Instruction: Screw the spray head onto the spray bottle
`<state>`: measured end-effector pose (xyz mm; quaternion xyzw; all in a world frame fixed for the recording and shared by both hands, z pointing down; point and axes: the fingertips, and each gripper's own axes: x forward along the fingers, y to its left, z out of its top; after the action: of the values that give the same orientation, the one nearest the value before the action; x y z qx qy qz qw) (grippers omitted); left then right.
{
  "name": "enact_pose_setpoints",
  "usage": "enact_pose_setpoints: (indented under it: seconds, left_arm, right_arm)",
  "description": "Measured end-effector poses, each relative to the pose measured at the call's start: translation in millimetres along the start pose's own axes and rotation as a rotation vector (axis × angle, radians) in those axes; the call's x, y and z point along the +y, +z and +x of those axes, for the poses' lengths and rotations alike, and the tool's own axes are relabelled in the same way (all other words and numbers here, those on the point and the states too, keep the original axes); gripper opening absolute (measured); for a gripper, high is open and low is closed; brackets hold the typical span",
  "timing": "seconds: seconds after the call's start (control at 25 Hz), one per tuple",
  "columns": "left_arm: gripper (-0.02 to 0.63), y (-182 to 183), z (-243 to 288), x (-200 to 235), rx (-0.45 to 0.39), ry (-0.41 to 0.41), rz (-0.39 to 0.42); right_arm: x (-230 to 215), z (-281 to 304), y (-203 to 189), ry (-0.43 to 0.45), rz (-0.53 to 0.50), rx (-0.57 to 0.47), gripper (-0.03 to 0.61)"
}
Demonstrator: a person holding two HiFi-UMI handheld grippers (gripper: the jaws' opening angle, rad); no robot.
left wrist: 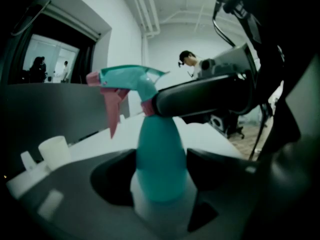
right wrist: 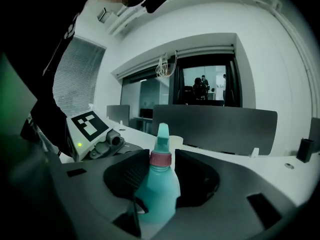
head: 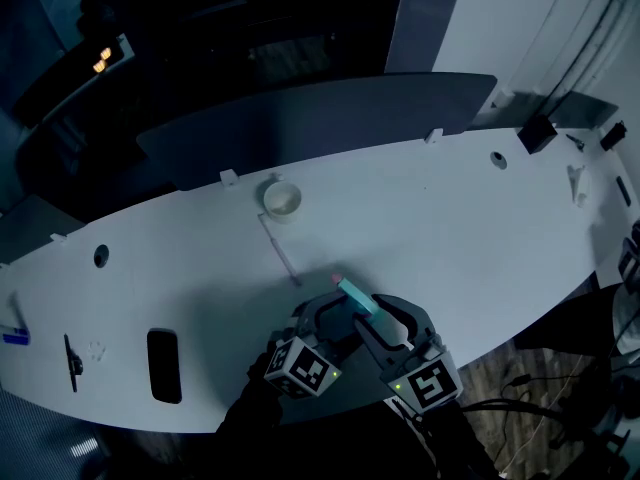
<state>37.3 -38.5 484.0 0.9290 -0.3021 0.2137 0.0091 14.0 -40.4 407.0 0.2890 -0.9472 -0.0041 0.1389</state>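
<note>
White cup point(head: 281, 199) stands on the far part of the surface point(head: 450, 228), left of centre; its inside can't be made out. A thin rod point(head: 280, 251) lies flat between the cup and the grippers. Spray bottle point(left wrist: 161, 159) is held over the near edge of the surface, about mid-width and upright in both gripper views. Its body is teal, bulging below a narrow neck, and looks paler toward the base. Whether it holds liquid: cannot tell. Spray head point(left wrist: 131, 79) sits on top of the neck; it has a teal shell, a pink trigger point(left wrist: 112, 109) hanging down and a pink nozzle tip pointing left in the left gripper view. A pink collar point(right wrist: 161, 158) joins the head to the neck. Left gripper point(left wrist: 162, 175): jaws clamped on the bottle's body, one on each side. Right gripper point(right wrist: 161, 166): jaws closed on the spray head at the collar, and one of them crosses the neck in the left gripper view. The two grippers are side by side, nearly touching.
</note>
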Motion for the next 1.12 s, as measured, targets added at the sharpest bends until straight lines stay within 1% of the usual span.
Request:
enact_pose_setpoints:
  seconds: [0.04, 0.08, 0.2, 0.28, 0.32, 0.4, 0.48, 0.72, 0.88, 0.96, 1.12]
  left_arm:
    - [0.321, -0.1, 0.2, -0.6, 0.002, 0.000, 0.006]
    - [0.321, 0.0, 0.3, -1.2, 0.004, -0.001, 0.010]
    - [0.321, 0.7, 0.5, -1.1, 0.004, -0.002, 0.013]
    - [0.321, 1.2, 0.6, -1.0, 0.002, -0.002, 0.010]
    - [0.321, 1.2, 0.6, -1.1, 0.001, -0.003, 0.006]
    - [0.322, 1.0, 0.3, -0.7, -0.002, -0.004, -0.002]
    - [0.322, 0.9, 0.1, 0.0, -0.004, -0.002, -0.008]
    - [0.322, 1.6, 1.3, -0.2, -0.008, -0.001, -0.002]
    - [0.322, 1.6, 1.0, -0.7, -0.011, 0.000, 0.001]
    - [0.322, 2.0, 1.3, -1.4, -0.015, 0.000, -0.002]
    - [0.322, 1.5, -0.1, 1.6, -0.022, 0.009, -0.034]
  right_arm:
    - [-0.2, 0.3, 1.2, -0.003, -0.002, 0.023, 0.137]
    - [-0.5, 0.9, 3.5, -0.005, 0.001, 0.038, 0.161]
    - [-0.2, 5.2, 12.2, 0.008, -0.005, 0.065, 0.167]
    - [-0.3, 7.6, 15.7, 0.017, -0.002, 0.072, 0.164]
    - [-0.5, 8.3, 16.2, 0.021, 0.009, 0.075, 0.138]
    - [-1.0, 8.6, 17.4, 0.026, 0.020, 0.072, 0.130]
    - [-1.5, 6.8, 20.9, 0.020, 0.018, 0.035, 0.121]
    - [-2.6, -2.2, 21.5, -0.016, 0.028, -0.135, 0.118]
    - [-2.1, -6.5, 19.8, -0.039, 0.038, -0.209, 0.119]
    - [-2.4, -8.6, 20.6, -0.046, 0.040, -0.234, 0.118]
    - [-2.4, -3.1, 22.0, -0.054, 0.031, -0.223, 0.118]
